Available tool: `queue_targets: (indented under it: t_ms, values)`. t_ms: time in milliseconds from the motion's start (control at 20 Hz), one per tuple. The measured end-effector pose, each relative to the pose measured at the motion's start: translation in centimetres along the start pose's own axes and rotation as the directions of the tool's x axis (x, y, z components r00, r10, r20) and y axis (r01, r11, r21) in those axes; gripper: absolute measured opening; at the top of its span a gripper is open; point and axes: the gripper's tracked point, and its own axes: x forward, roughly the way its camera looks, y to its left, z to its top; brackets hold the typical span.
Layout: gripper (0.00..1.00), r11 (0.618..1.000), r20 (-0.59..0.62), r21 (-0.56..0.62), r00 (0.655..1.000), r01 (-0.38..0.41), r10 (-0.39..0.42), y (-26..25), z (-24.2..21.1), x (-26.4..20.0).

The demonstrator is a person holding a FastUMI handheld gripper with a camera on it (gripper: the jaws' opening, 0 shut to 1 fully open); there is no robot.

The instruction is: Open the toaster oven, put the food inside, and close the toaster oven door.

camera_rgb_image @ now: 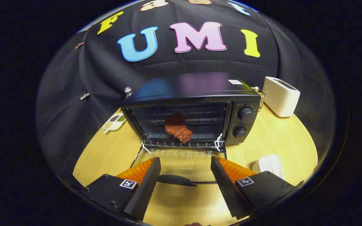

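Fingers spread open, empty, above the lowered toaster oven door; food sits on the rack inside.

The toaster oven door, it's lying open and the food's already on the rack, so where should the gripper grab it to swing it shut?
Take the door by its handle, the dark bar along its free front edge, between the open gripper fingers. Come from the front and lift: the door hangs flat from its hinge below the rack holding the food.
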Motion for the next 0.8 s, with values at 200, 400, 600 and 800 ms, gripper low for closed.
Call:
queue_targets:
  t_ms: [200, 400, 600, 800]
  values:
    - [0.99, 0.996, -0.113, -0.089, 0.994, -0.012, 0.002, 1.5, -4.2, -1.0]
    - [0.99, 0.996, -0.199, -0.086, 0.980, 0.001, -0.018, 2.1, -7.1, -0.4]
    - [0.99, 0.993, -0.288, -0.105, 0.955, 0.046, -0.075, 1.4, -9.8, 0.8]
    - [0.99, 0.992, -0.326, -0.102, 0.940, 0.074, -0.104, 1.5, -11.3, 2.5]
